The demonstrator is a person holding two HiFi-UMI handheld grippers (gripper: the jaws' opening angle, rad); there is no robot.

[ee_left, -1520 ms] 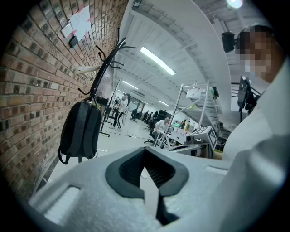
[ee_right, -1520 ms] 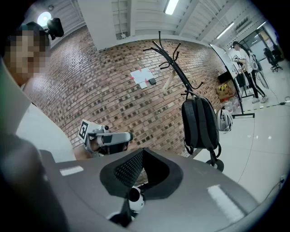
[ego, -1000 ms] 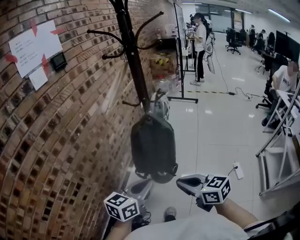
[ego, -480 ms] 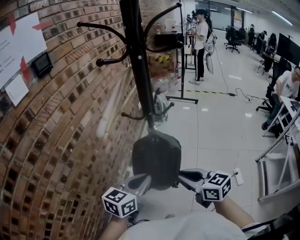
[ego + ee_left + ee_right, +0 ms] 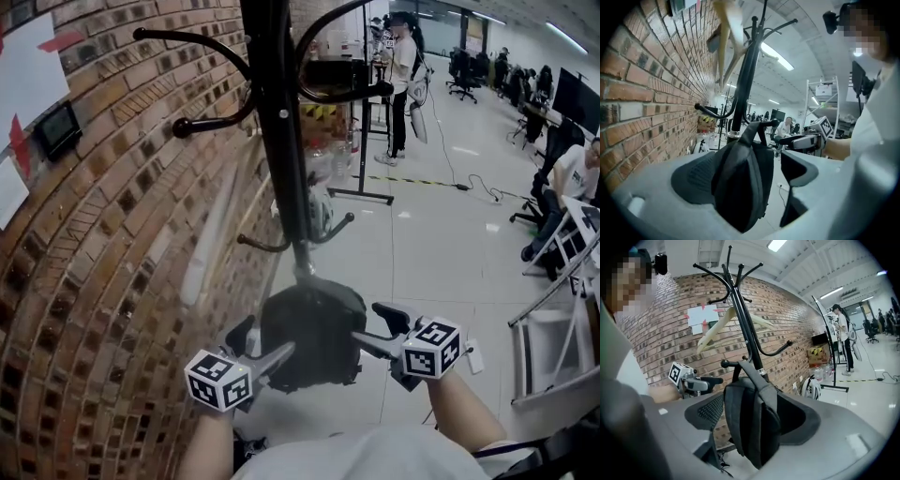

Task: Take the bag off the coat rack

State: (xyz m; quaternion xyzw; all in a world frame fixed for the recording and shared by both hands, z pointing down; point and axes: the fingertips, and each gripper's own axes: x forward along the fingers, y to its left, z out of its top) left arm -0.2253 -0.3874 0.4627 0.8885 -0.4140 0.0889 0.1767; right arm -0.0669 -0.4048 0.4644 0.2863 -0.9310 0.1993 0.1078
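Note:
A dark grey backpack (image 5: pixel 314 333) hangs by its top strap from a low hook (image 5: pixel 773 123) of the black coat rack (image 5: pixel 281 141). My left gripper (image 5: pixel 261 345) is at the bag's left side and my right gripper (image 5: pixel 380 330) at its right side. Both sets of jaws are opening. In the left gripper view the backpack (image 5: pixel 740 183) hangs between the spread jaws with a gap beside it. The right gripper view shows the backpack (image 5: pixel 752 423) the same way, edge-on, with the pads off it. The strap stays over the hook (image 5: pixel 725 364).
A brick wall (image 5: pixel 112 262) runs close on the left, with a paper sheet (image 5: pixel 28 75) taped to it. A white helmet (image 5: pixel 322 208) lies behind the rack's pole. A metal frame (image 5: pixel 553 319) stands at the right, a power strip (image 5: pixel 475 352) on the floor. People stand and sit farther back.
Both grippers have risen from below the bag to its two sides, and their jaws have gone from shut to open. The head view has moved closer to the rack.

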